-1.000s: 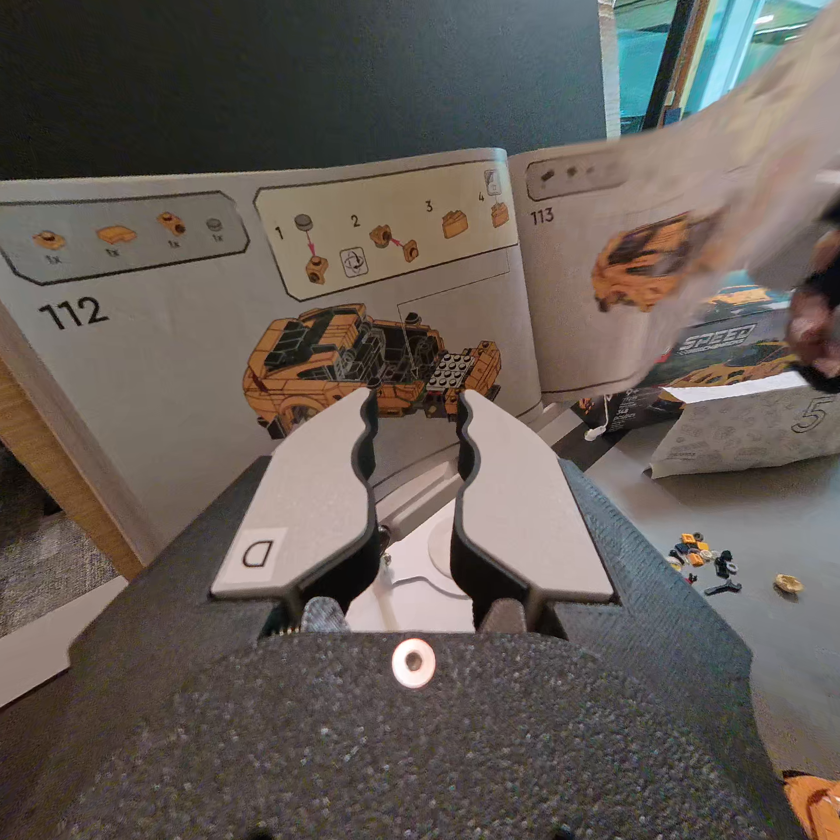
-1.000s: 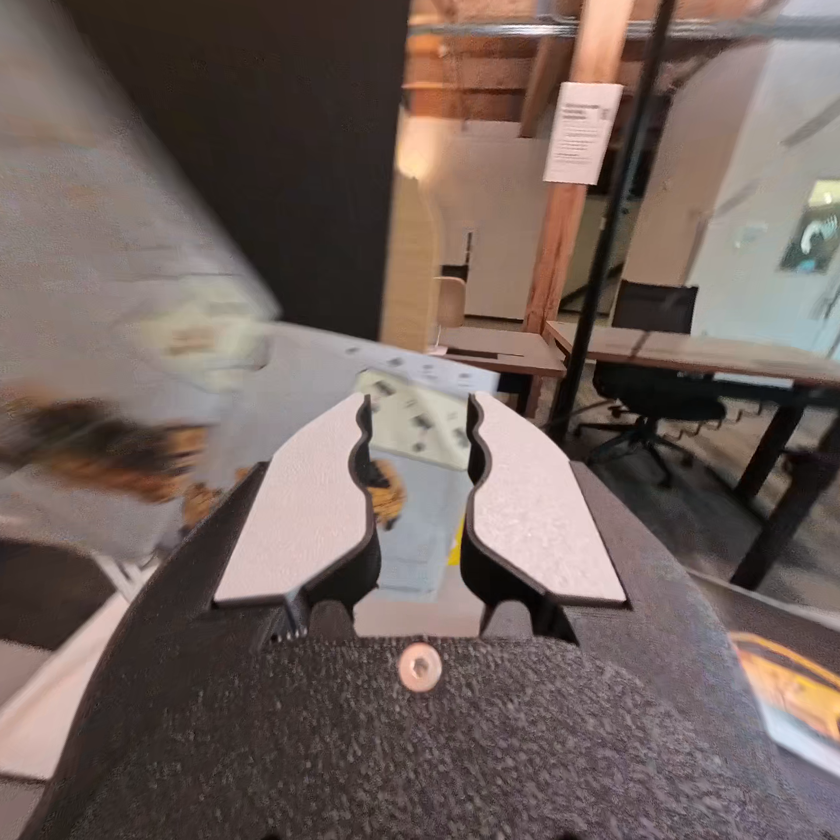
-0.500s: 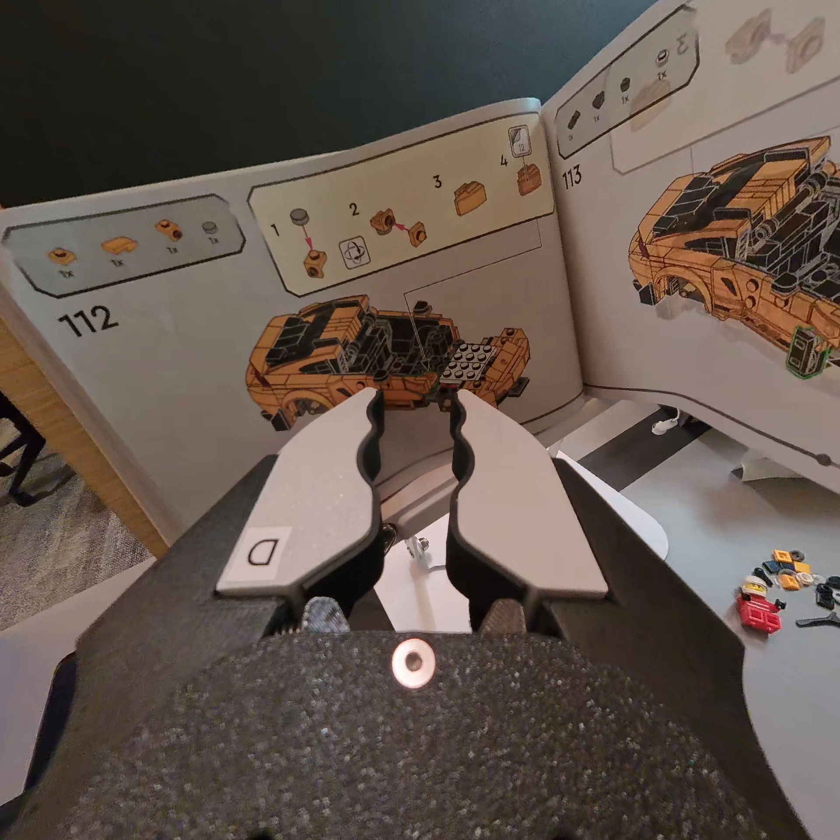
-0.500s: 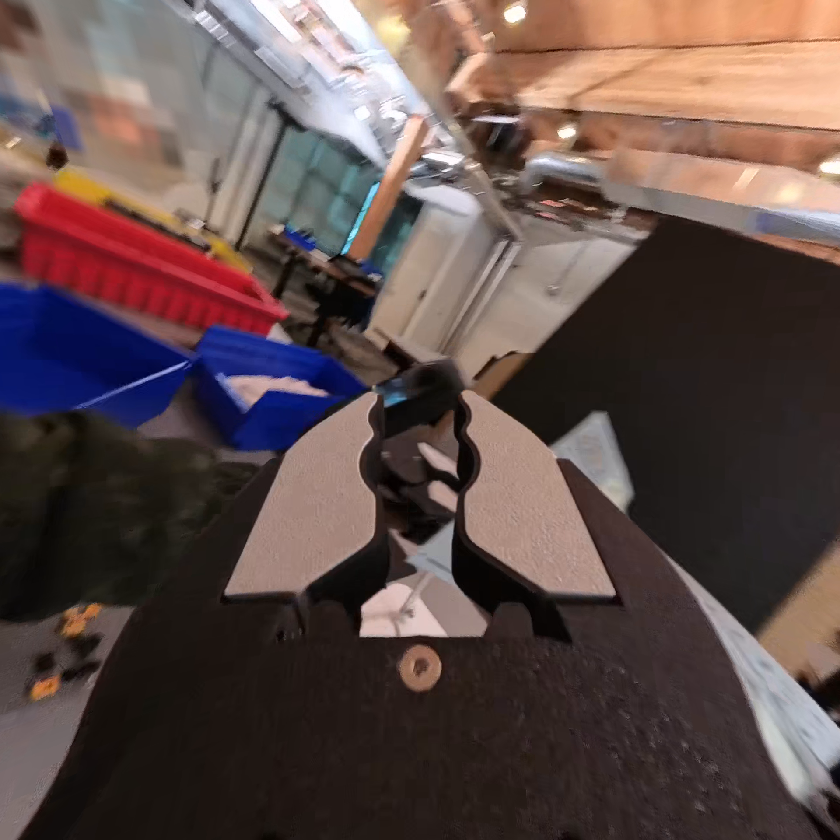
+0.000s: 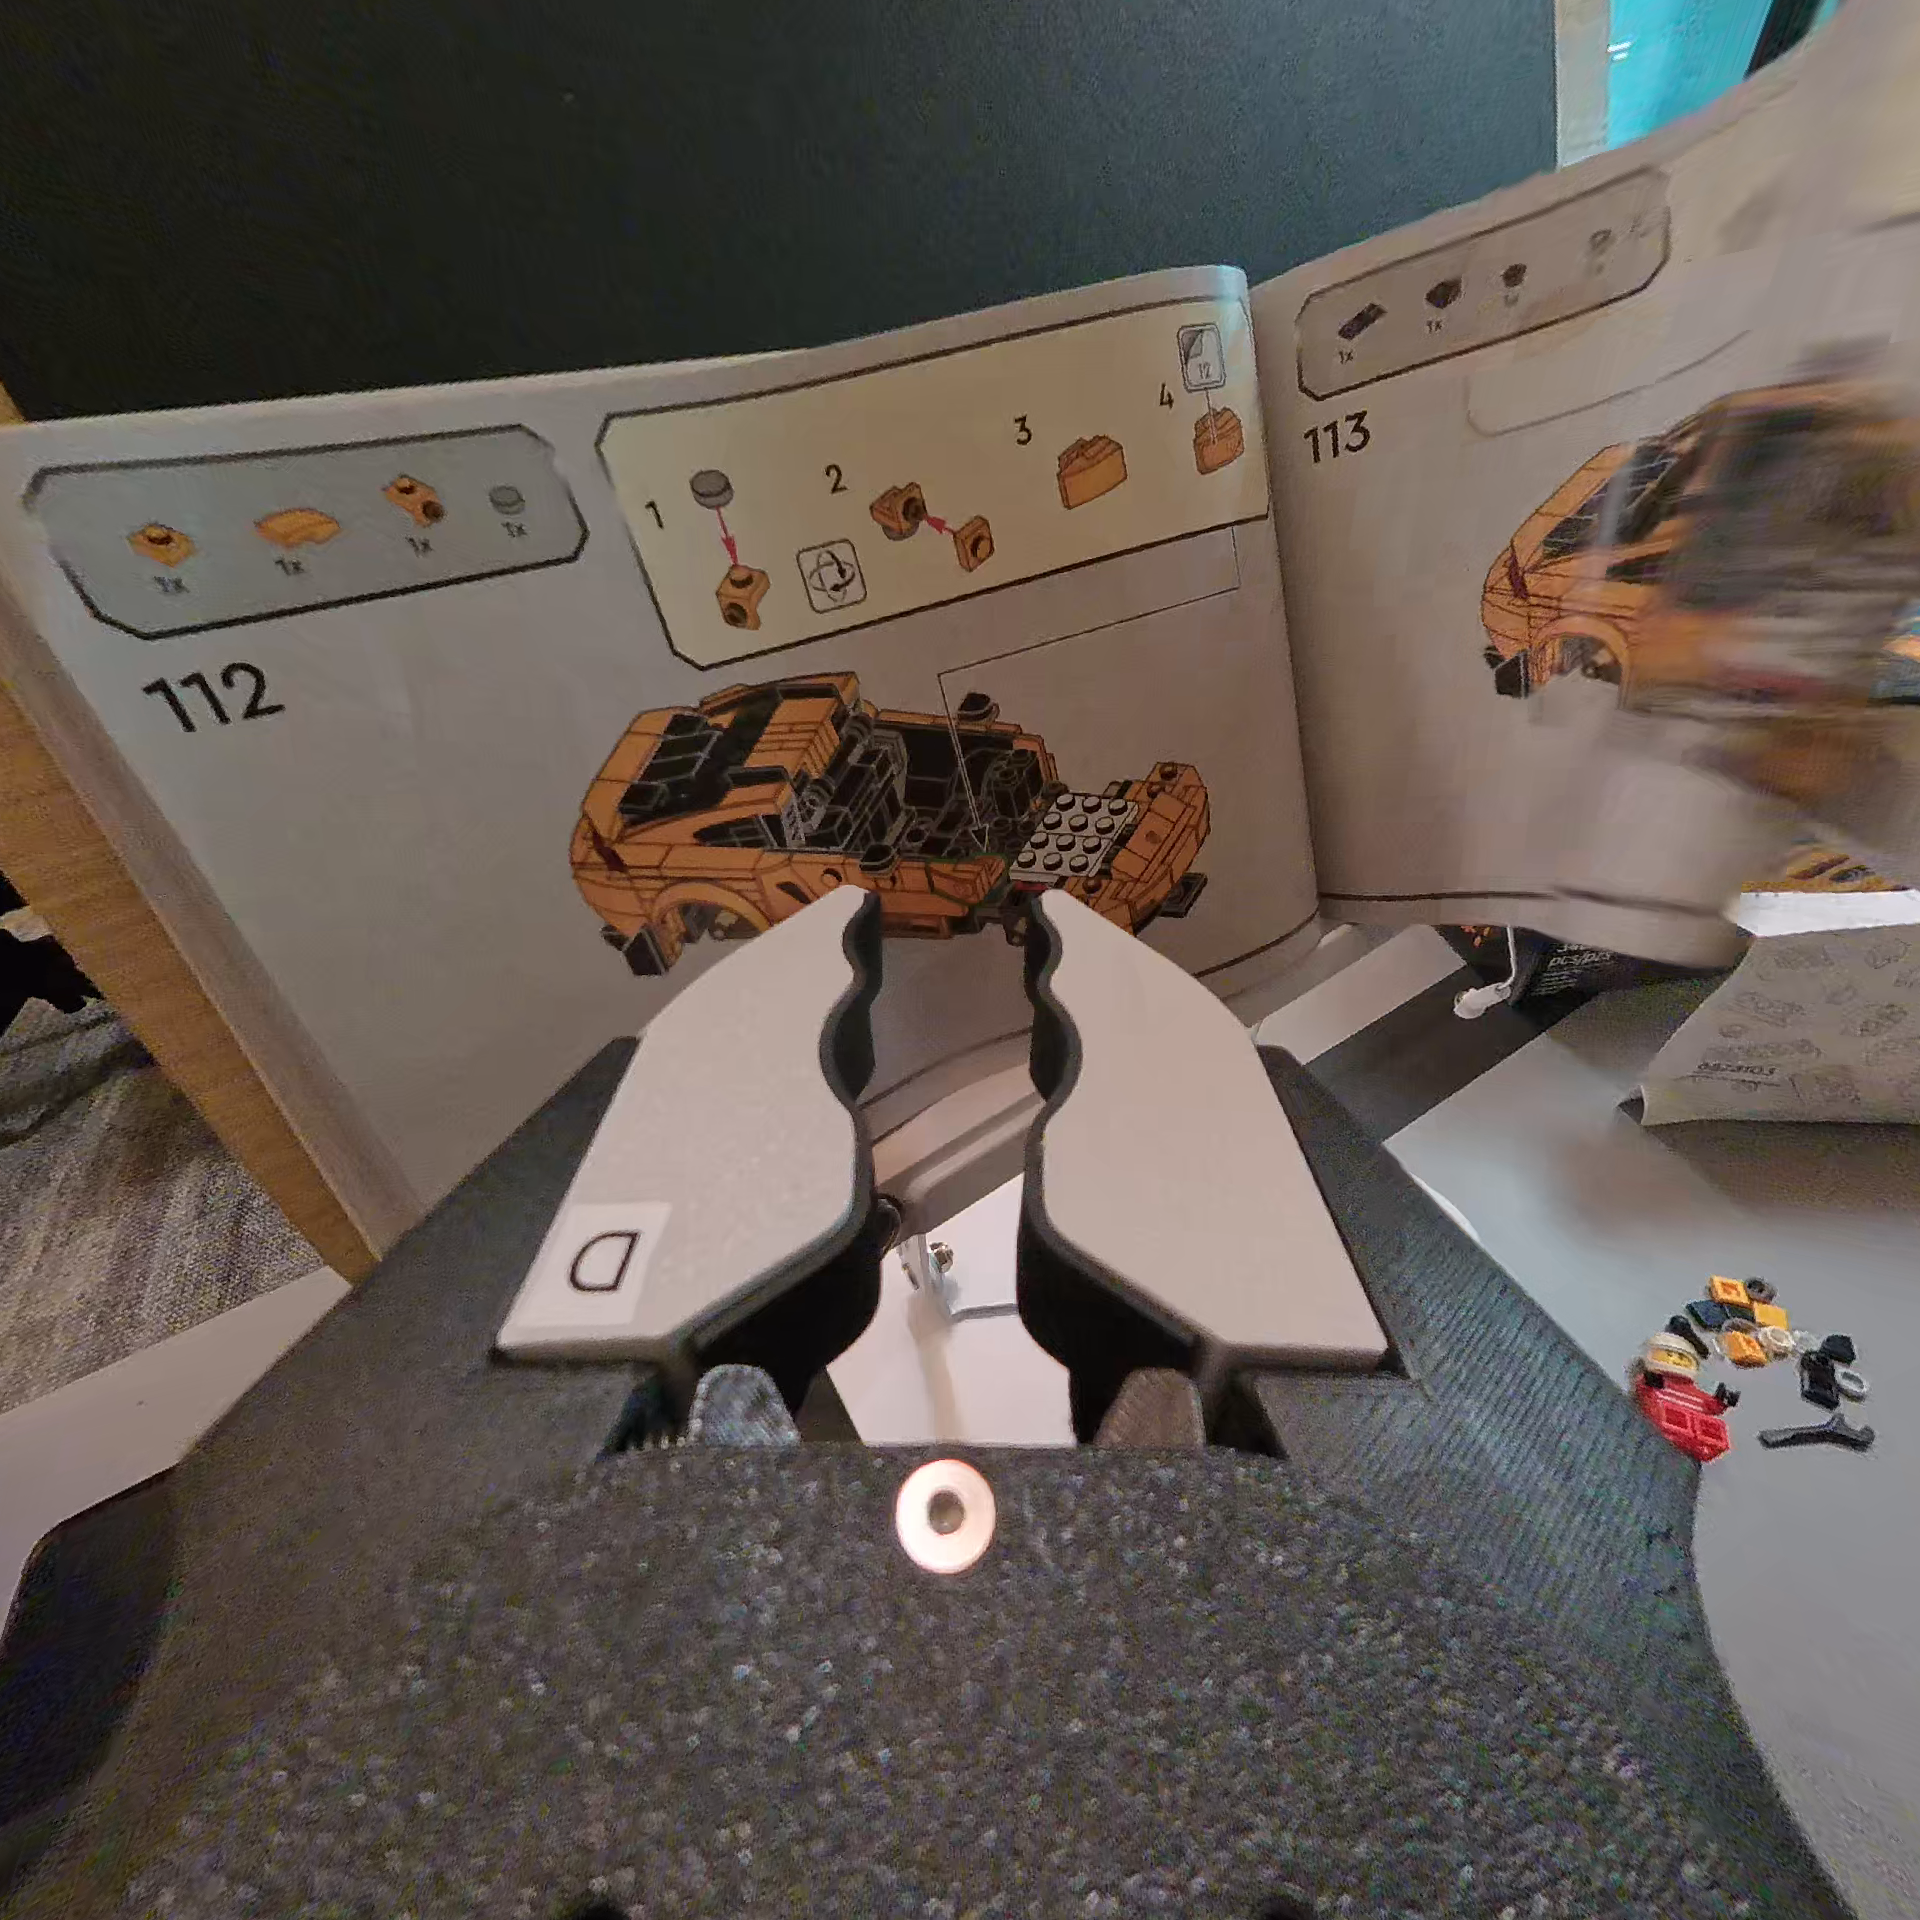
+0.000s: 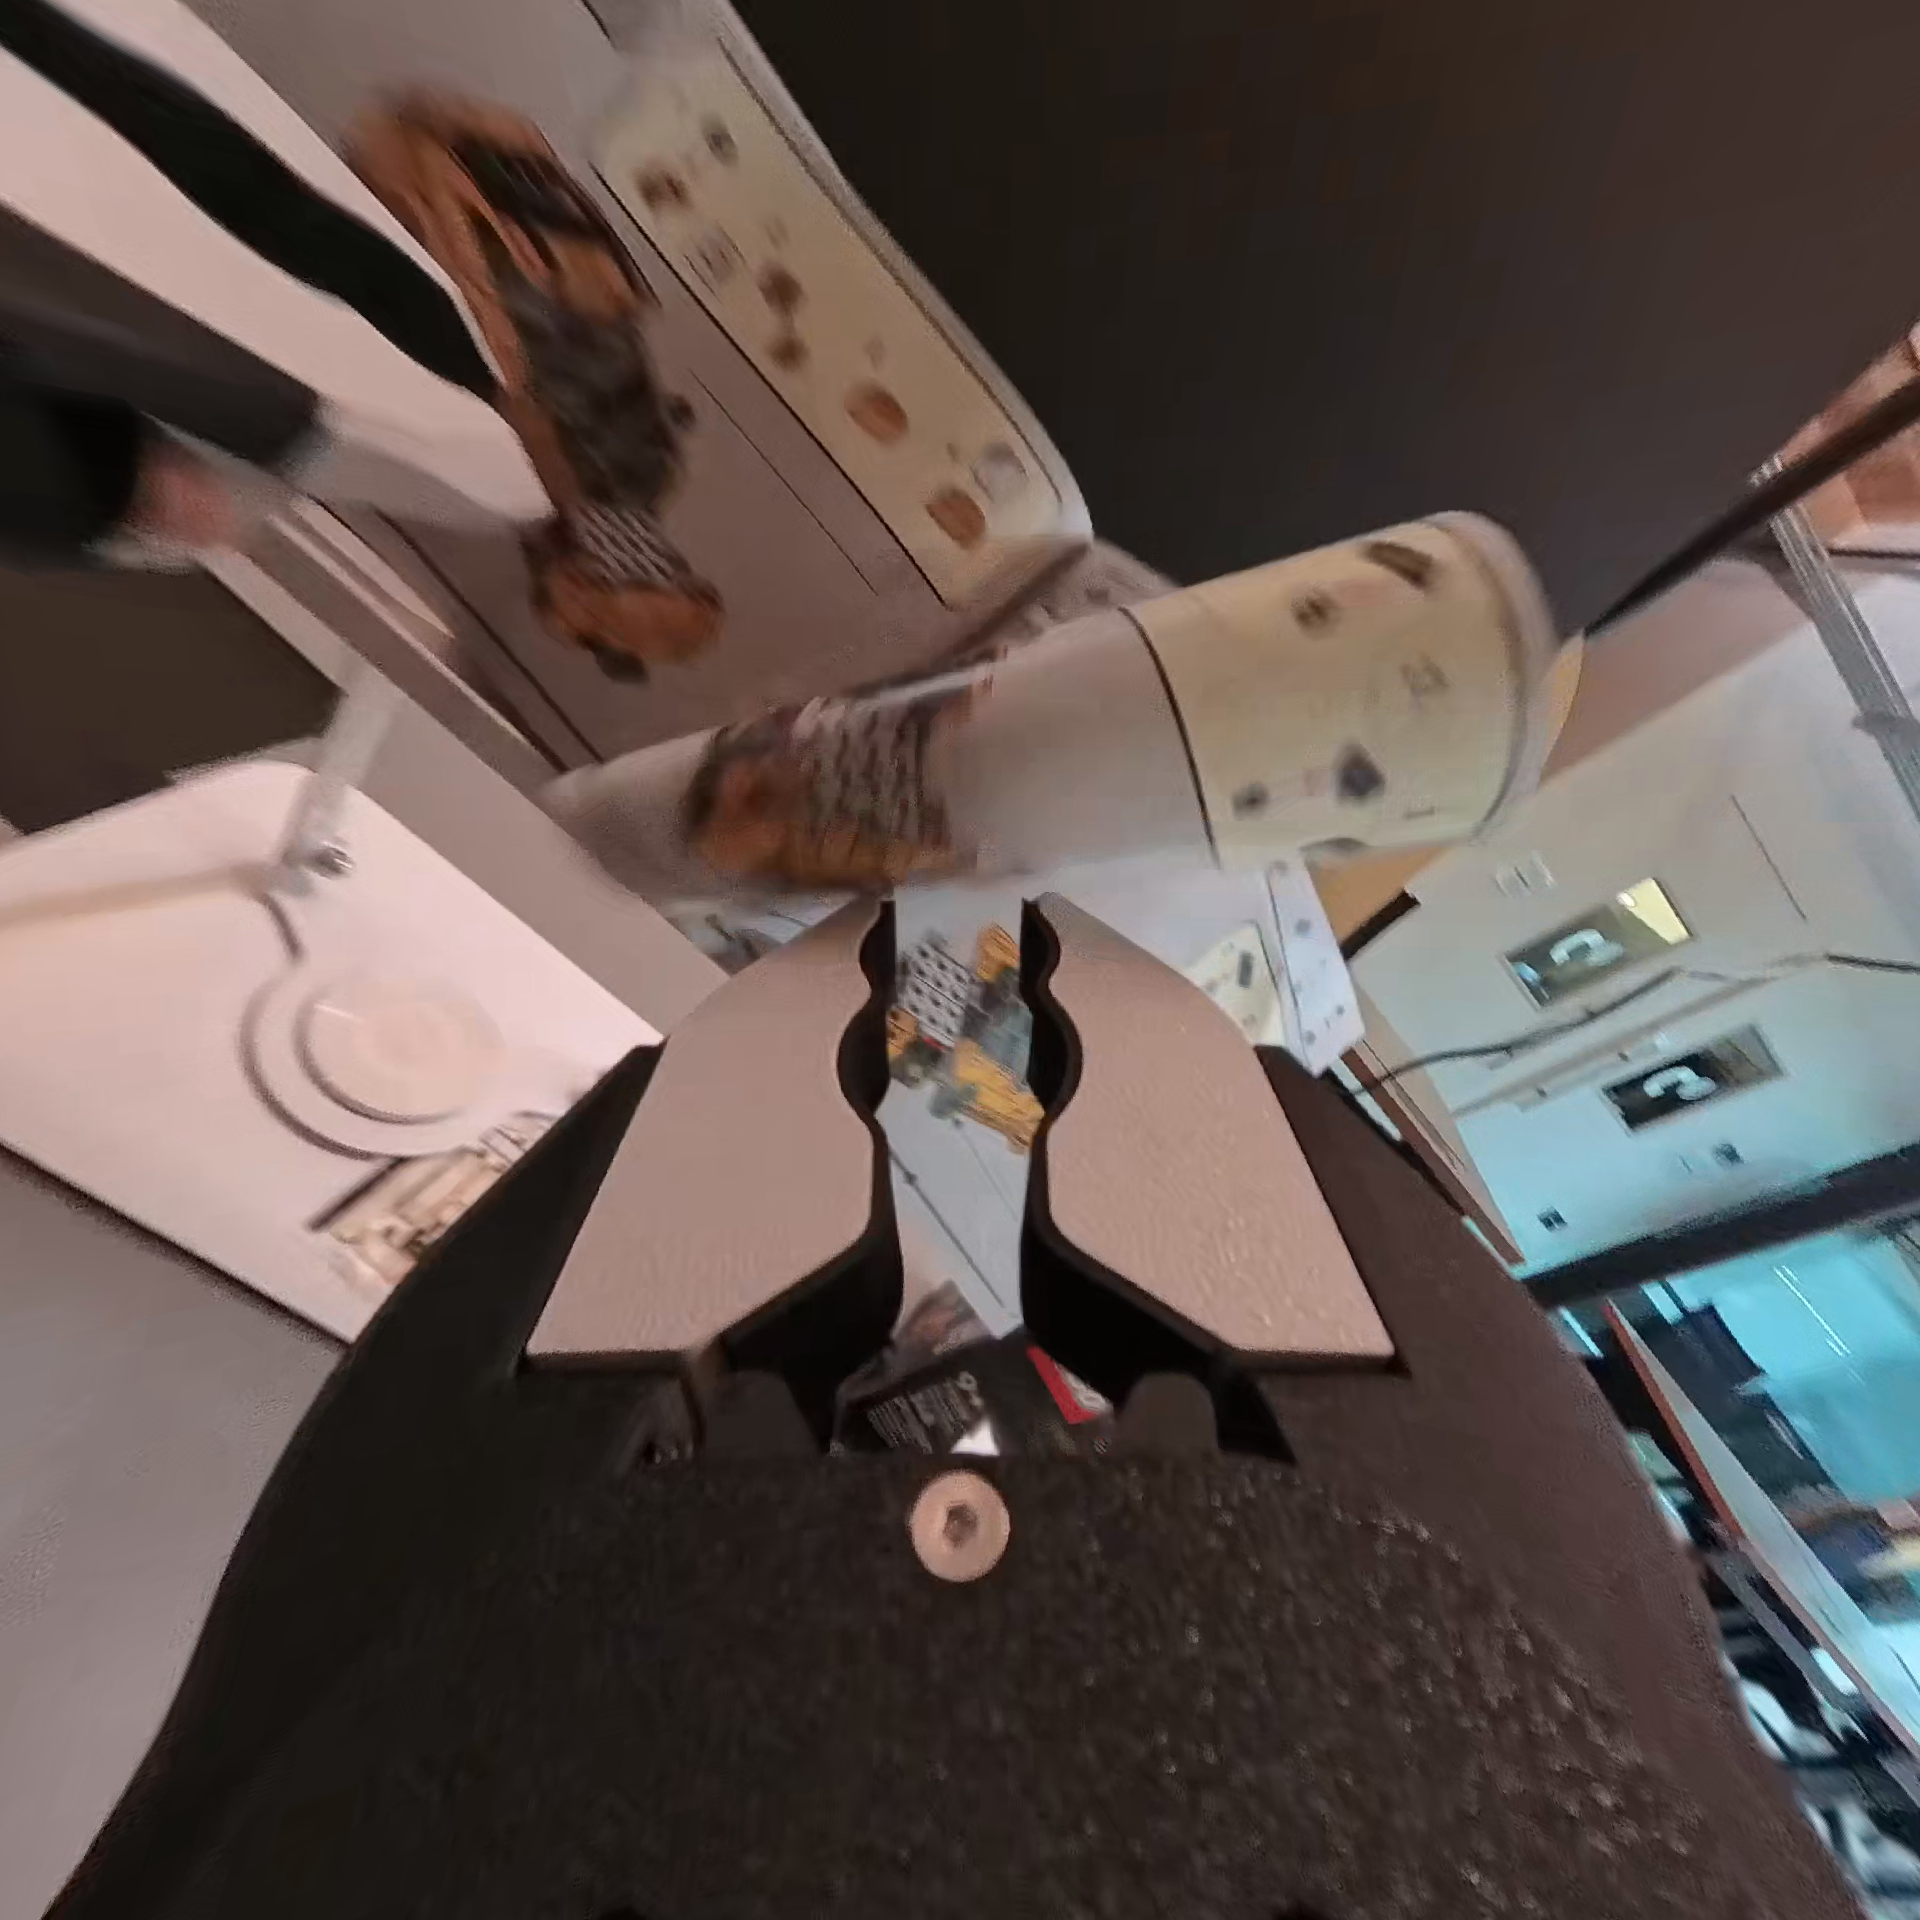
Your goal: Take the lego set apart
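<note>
An open instruction booklet (image 5: 436,748) stands upright on a stand, with pictures of an orange car on its pages. My left gripper (image 5: 951,914) is open and empty, pointing at the lower edge of the left page. The right page (image 5: 1662,582) is blurred and curling. A small pile of loose lego pieces (image 5: 1756,1340) with a red minifigure (image 5: 1678,1392) lies on the grey table at the right. In the tilted right wrist view, my right gripper (image 6: 958,914) is open just under a curled, blurred page (image 6: 1195,707). No built model is in view.
The stand's white base (image 6: 156,987) sits under the booklet. A printed paper bag (image 5: 1829,1018) and a dark box (image 5: 1558,956) lie behind the pieces. A dark wall stands behind the booklet. The table's left edge drops to carpet (image 5: 104,1195).
The right wrist view has swung from the room round to the booklet. The right page has moved and is blurred again. The left gripper has stayed in front of the left page.
</note>
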Demonstrator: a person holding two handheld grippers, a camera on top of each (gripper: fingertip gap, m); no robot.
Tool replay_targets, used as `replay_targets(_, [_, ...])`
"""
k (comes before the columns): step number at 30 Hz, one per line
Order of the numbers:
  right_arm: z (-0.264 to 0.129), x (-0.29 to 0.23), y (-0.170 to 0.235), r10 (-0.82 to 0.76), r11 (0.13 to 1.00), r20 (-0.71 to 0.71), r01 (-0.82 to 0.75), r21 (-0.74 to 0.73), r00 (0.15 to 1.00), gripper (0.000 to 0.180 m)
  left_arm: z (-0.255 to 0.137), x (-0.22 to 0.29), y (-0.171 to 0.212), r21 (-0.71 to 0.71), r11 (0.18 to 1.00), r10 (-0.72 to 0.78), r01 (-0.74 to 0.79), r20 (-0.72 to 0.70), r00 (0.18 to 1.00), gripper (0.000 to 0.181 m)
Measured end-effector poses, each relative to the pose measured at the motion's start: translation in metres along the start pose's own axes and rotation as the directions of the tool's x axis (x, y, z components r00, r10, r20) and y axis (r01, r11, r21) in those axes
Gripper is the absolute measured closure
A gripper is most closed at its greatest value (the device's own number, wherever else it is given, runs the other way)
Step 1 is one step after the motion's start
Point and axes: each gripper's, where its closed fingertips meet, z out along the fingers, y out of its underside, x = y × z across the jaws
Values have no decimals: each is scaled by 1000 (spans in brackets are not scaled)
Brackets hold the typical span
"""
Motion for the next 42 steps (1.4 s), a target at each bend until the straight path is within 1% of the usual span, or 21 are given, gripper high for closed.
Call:
replay_targets(3, [13,19,26,6,997,-53,-10,-74,999,157,0,0,0,3,1000,4,-4,-1,1000,155])
replay_targets(6, [14,42,49,90,987,-94,-102,-126,991,158,-1,1,0,0,1000,4,-4,-6,1000,154])
replay_targets(8, [0,58,46,222,972,-101,-229,-60,970,159,-1,2,0,-2,1000,6,-6,-11,1000,153])
replay_targets(10, [-20,66,28,348,937,-56,-345,55,936,164,-1,2,0,-2,1000,8,-8,-11,1000,151])
replay_targets(11, [-31,67,16,382,919,-18,-377,115,924,180,-1,4,0,-6,1000,8,-8,-11,1000,149])
replay_targets(13, [-48,61,-6,400,893,77,-407,191,913,180,0,6,0,-19,1000,4,-4,-9,1000,143])
replay_targets(15, [-58,60,-19,416,871,122,-434,232,901,180,-1,13,-2,-21,1000,4,-5,-27,1000,142])
replay_targets(16, [-61,62,-22,435,857,124,-453,246,892,180,-2,19,-6,-4,1000,9,-9,-41,999,146])
replay_targets(18, [-63,69,-23,492,821,130,-509,260,861,180,-7,40,-20,75,994,83,-76,-93,992,165])
replay_targets(20, [-63,71,-21,535,790,159,-558,253,829,180,-5,60,-25,87,983,173,-163,-114,978,171])
replay_targets(21, [-64,72,-21,548,778,163,-572,259,820,168,-1,70,-22,59,979,200,-194,-140,970,173])
replay_targets(24, [-73,78,-25,538,784,132,-552,284,832,150,8,99,-16,36,973,228,-227,-243,943,179])
replay_targets(27, [-86,81,-40,479,812,100,-483,328,872,140,15,108,-13,41,972,234,-232,-274,933,180])
replay_targets(29, [-85,71,-47,428,844,105,-439,308,898,128,17,108,-10,35,974,225,-224,-278,934,181])
replay_targets(31, [-71,54,-47,381,883,118,-399,249,917,115,18,108,-8,26,980,195,-196,-289,937,181])
replay_targets(34, [-30,28,-25,307,941,92,-317,122,947,102,15,104,-9,23,987,156,-157,-295,943,181])
replay_targets(35, [-14,18,-14,291,951,92,-298,78,952,101,14,102,-10,20,988,151,-152,-291,945,181])
replay_targets(36, [1,12,-2,276,959,78,-280,42,958,107,12,99,-10,15,989,148,-150,-285,947,181])
replay_targets(38, [23,15,20,202,979,-8,-202,-1,979,128,8,90,-10,1,988,149,-154,-263,953,181])
replay_targets(40, [35,22,34,154,988,-63,-156,-17,986,142,4,77,-10,-5,987,155,-161,-224,962,181])
replay_targets(42, [42,29,45,154,987,-82,-156,-21,985,146,3,64,-10,-14,988,149,-155,-192,970,181])
